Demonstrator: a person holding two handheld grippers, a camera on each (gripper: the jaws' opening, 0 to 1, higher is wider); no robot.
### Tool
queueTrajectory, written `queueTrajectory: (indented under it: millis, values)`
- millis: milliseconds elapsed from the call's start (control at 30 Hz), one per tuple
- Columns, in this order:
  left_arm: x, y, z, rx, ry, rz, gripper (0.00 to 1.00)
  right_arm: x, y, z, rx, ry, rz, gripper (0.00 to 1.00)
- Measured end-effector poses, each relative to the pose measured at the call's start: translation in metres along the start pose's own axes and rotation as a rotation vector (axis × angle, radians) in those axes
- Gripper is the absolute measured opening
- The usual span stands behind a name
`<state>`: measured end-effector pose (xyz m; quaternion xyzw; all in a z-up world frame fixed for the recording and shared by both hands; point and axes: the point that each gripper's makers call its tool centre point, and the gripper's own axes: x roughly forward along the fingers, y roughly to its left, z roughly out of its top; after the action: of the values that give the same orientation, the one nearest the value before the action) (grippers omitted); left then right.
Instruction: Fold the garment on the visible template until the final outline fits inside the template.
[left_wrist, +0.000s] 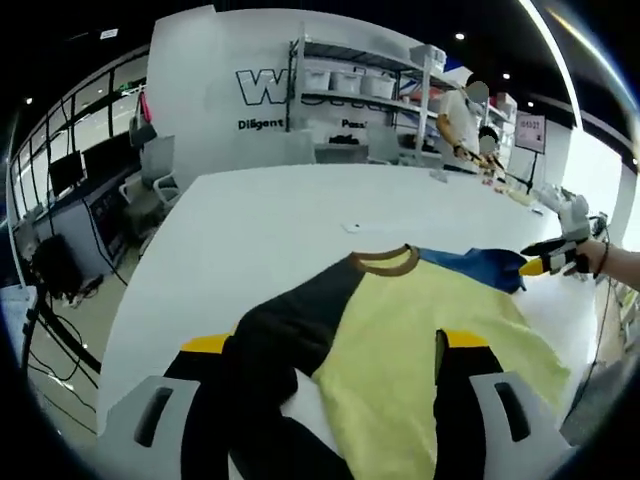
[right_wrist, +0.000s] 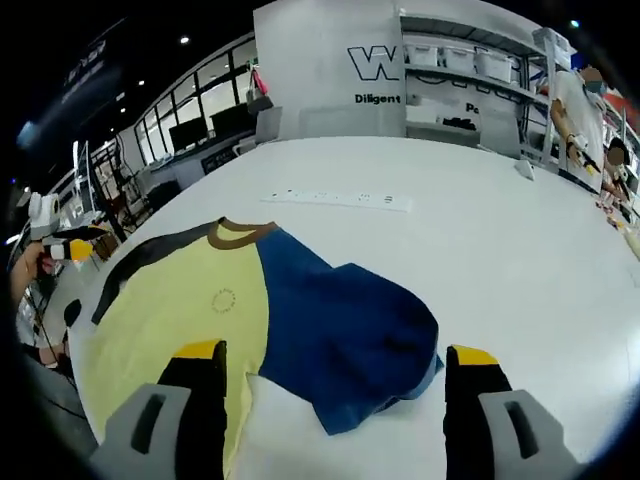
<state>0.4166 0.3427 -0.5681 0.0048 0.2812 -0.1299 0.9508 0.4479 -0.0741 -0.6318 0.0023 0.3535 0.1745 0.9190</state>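
Left gripper view: left claw (left_wrist: 336, 362) gapes empty over the garment (left_wrist: 400, 330); right claw (right_wrist: 335, 368), equally wide and empty, flanks its blue side (right_wrist: 345, 335), probably ready for folding.

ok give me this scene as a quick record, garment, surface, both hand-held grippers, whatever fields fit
garment: t-shirt with yellow front, blue and dark sleeves, brown collar
garment state: lying on the table, blue side bunched and partly folded over
surface: white table
left hand-held gripper: open, jaws over the dark sleeve and yellow front
right hand-held gripper: open, jaws either side of the blue part
template: cannot tell
background: shelves, people at the far end
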Motion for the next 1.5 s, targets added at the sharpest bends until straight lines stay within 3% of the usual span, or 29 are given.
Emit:
queueTrajectory:
  millis: [333,467,700,833,1167,1500]
  values:
    - [-0.020,-0.014,-0.011,0.026,-0.004,-0.014,0.99,0.001,-0.016,-0.019,0.078,0.035,-0.051,0.76]
    - [-0.028,-0.019,-0.014,0.005,-0.006,-0.021,0.99,0.000,-0.015,-0.028,-0.002,0.060,-0.085,0.72]
    - [-0.037,-0.025,-0.014,-0.018,-0.011,-0.042,0.99,0.002,-0.003,-0.035,-0.040,0.076,-0.052,0.69]
    - [-0.041,-0.031,-0.017,0.010,0.000,-0.043,0.99,0.001,0.005,-0.034,-0.118,0.075,-0.049,0.64]
    - [-0.055,-0.039,-0.023,0.053,0.019,-0.071,0.99,0.008,0.020,-0.027,-0.153,0.067,0.007,0.58]
    - [-0.055,-0.047,-0.031,0.054,0.042,-0.088,0.97,0.027,0.012,-0.028,-0.192,0.092,0.001,0.40]
